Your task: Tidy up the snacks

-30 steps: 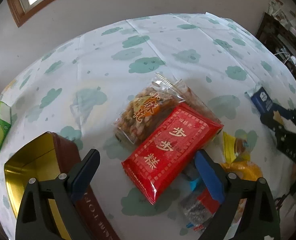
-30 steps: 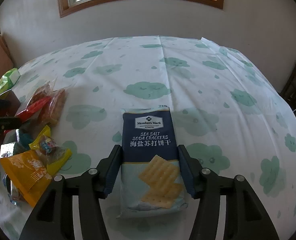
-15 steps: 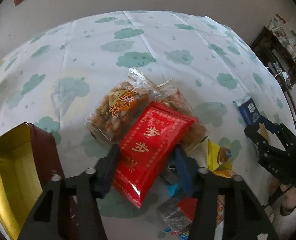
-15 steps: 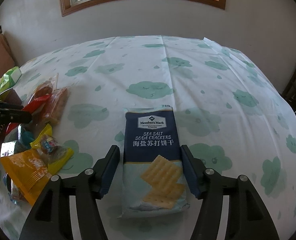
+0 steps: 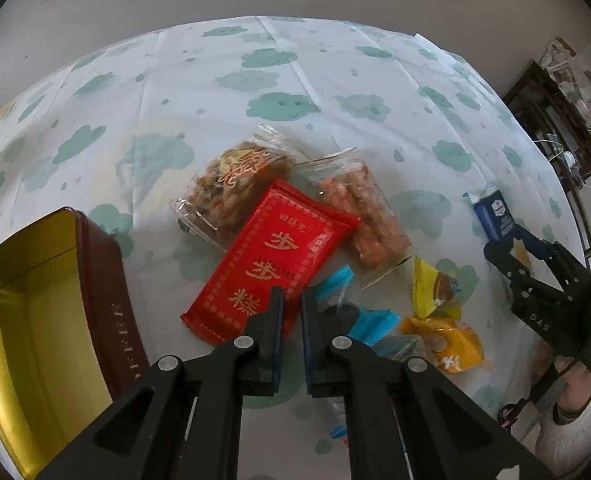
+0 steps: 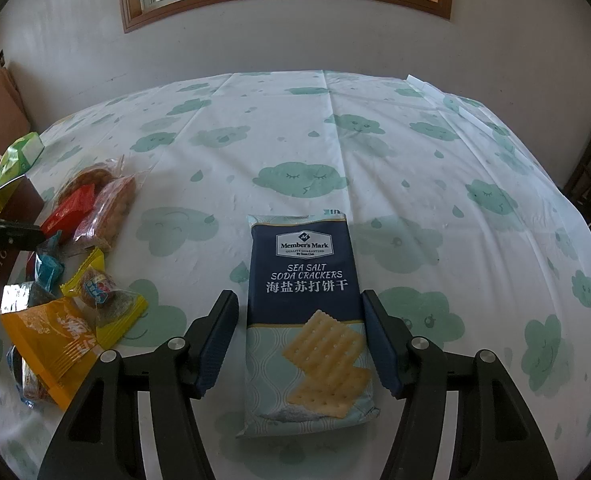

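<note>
A red packet with gold characters (image 5: 271,248) lies on the cloud-print tablecloth (image 5: 279,80), and my left gripper (image 5: 291,294) is shut on its near right edge. An open brown tin with a gold inside (image 5: 107,280) stands just left of it. In the right wrist view a blue and white soda cracker pack (image 6: 303,264) lies flat between the fingers of my right gripper (image 6: 298,294), which is open; its pads stand beside the pack's long sides without squeezing it. That right gripper (image 5: 507,240) also shows at the right of the left wrist view.
Two clear bags of fried snacks (image 5: 235,184) (image 5: 363,220) lie behind the red packet. Yellow, orange and blue small wrappers (image 5: 435,292) are heaped to its right. A green box (image 6: 19,152) sits at the far left edge. A dark cabinet (image 5: 551,108) stands beyond the table.
My left gripper went from wide open above the red packet to shut on its near edge, and it rolled a little. My right gripper's fingers spread slightly around the cracker pack.
</note>
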A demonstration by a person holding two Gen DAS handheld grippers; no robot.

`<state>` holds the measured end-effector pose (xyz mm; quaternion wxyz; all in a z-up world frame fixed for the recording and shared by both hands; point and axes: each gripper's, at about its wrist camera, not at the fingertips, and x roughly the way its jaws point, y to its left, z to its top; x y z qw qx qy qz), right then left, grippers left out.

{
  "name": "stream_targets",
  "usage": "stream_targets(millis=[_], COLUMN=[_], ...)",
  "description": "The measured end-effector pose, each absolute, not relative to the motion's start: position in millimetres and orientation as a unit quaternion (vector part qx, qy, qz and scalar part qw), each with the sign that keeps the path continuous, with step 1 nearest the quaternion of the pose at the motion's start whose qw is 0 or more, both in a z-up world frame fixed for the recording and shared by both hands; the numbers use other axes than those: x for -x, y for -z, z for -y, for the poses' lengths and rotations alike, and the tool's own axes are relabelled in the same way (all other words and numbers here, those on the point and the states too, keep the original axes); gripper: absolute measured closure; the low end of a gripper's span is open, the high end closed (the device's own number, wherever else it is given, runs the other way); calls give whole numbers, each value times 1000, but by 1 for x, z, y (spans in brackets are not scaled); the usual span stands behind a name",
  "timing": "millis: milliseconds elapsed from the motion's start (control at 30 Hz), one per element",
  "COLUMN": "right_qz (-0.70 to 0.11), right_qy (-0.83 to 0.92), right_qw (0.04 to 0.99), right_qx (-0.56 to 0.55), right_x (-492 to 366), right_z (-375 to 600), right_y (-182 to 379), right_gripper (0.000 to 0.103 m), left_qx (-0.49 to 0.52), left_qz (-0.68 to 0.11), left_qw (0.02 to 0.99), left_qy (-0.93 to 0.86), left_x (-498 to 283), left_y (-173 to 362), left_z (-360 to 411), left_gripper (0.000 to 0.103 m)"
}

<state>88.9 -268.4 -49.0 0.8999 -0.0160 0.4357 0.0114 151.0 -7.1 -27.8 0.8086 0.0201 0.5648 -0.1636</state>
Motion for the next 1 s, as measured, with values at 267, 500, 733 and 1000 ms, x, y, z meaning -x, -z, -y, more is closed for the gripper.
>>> stream_targets(millis=[267, 500, 733, 1000], right_qz=[-436, -436, -436, -436], right_qy=[-14, -15, -15, -16], right_qw=[900, 900, 900, 900], right_qx=[17, 18, 18, 19], right_x=[-89, -89, -89, -89], right_z=[267, 266, 266, 266], right_y=[49, 50, 50, 50], right_gripper=[38, 36, 34, 33], left_qx=[-50, -99, -105, -87], left_qz=[-559, -558, -561, -570], left_qw=[815, 811, 809, 806], left_qy=[141, 144, 140, 133], left_x=[-156, -162, -171, -179], left_y=[23, 30, 36, 45], left_z=[2, 10, 13, 14], left_gripper=[65, 57, 51, 49])
